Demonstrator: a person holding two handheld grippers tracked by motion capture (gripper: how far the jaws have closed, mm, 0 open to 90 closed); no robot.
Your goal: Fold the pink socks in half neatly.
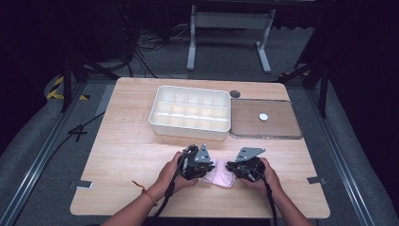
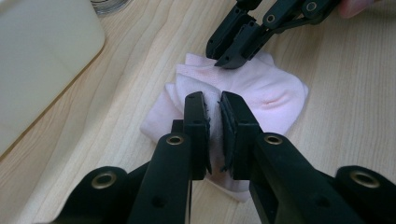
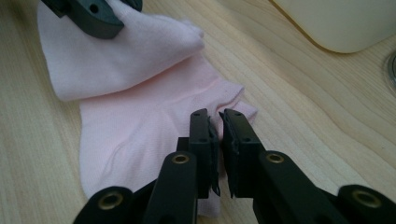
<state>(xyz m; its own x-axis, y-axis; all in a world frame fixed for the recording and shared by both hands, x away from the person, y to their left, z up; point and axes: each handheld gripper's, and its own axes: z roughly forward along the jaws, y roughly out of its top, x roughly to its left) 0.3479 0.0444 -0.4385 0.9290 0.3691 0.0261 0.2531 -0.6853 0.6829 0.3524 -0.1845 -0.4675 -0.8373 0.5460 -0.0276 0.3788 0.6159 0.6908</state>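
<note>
Sock (image 1: 222,175), pale pink and folded over itself, lying on the near part of the wooden table (image 1: 127,155) between the two hand-held grippers. Left gripper (image 2: 213,105): in its own view the jaws stand nearly together with a fold of the pink fabric pinched between the pads, so it is clamped on the sock at the fabric's raised edge. Right gripper (image 3: 216,116): in its own view the jaws are likewise drawn close, with only a thin gap between them; they sit over the sock's near corner, and a sliver of fabric appears to lie between the pads, clamped. In the high view the person's left hand (image 1: 175,173) and right hand (image 1: 266,176) hold the grippers at either side of the sock, tips turned towards each other. Behind them, near the table's middle, stands a white divided tray (image 1: 162,123); just beside it on the right lies a flat brown lid (image 1: 277,127) bearing a small white knob (image 1: 263,117).
</note>
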